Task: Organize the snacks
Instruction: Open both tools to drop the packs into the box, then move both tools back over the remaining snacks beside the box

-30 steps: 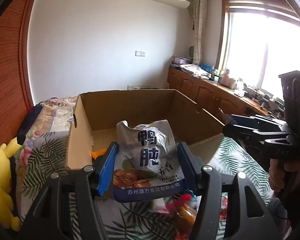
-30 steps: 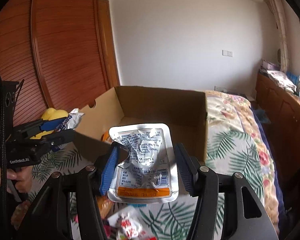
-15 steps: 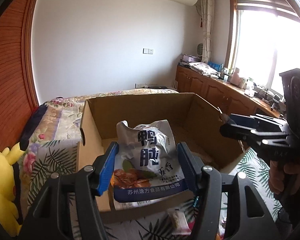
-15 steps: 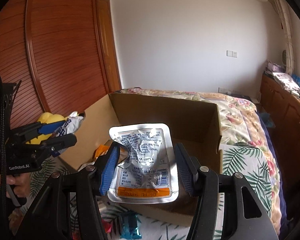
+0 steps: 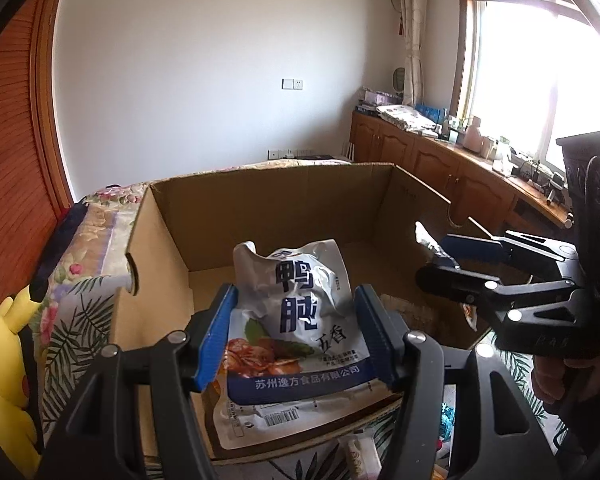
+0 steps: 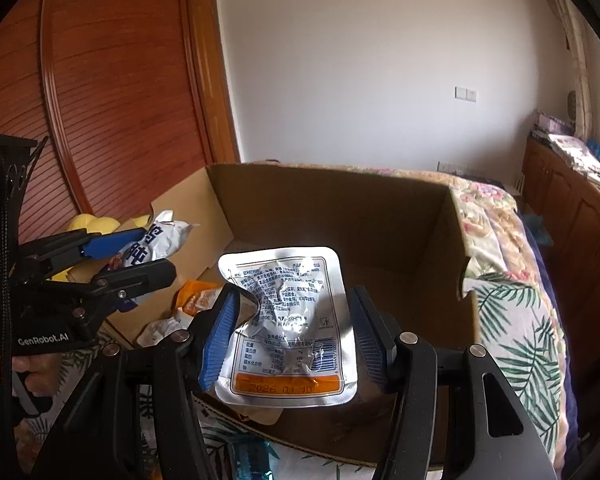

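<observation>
Bedspread-supported cardboard box (image 5: 160,240) is lying directly below both clenched grippers, left gripper (image 5: 296,334) gripping its white duck-gizzard pouch (image 5: 300,320) upright, right gripper (image 6: 290,338) its silver foil pouch (image 6: 288,320) likewise.

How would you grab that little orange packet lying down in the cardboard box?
From straight above: the walls of the brown cardboard box block every side. The small crinkly orange packet lies on the box floor near one wall, so probably pinch across its puffed middle. Either the left gripper must first drop its white printed pouch, or the right gripper its silver foil pouch.
</observation>
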Available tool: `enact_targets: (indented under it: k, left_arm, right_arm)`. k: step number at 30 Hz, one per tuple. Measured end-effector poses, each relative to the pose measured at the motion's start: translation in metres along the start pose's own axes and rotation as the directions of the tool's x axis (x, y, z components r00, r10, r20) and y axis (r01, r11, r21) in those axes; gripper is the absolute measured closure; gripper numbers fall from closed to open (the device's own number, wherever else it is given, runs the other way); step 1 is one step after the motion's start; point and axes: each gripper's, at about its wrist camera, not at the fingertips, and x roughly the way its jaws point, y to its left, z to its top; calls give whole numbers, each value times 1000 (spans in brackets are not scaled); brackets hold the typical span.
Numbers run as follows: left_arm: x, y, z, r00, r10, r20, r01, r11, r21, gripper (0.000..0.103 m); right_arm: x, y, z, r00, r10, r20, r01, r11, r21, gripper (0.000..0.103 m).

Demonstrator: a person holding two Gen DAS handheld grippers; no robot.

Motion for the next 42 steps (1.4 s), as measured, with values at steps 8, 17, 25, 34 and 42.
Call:
enact_targets:
  k: [8, 17, 25, 34, 42]
  left_arm:
    - [9, -2, -4, 1000, 9, -20, -9, 1000, -16, 41]
    - [13, -7, -8, 1000, 4, -24, -4, 1000, -11, 38]
    - [8, -8, -8, 1000, 10, -18, -10, 1000, -10, 36]
    - [-26, -18, -10, 999, 21, 42, -21, 1000, -6, 36]
    - [-57, -33, -25, 997, 31, 65, -32, 999, 14, 35]
  right_arm:
    - [15, 0, -6, 999, 10, -35, -9, 1000, 18, 45]
    - [19, -2, -9, 999, 23, -49, -20, 999, 45, 42]
    - [8, 10, -9, 999, -42, -10, 42, 999, -1, 25]
    - [-27, 7, -13, 999, -36, 39, 35, 999, 29, 24]
    - [-73, 12, -29, 996, -36, 78, 34, 999, 30, 24]
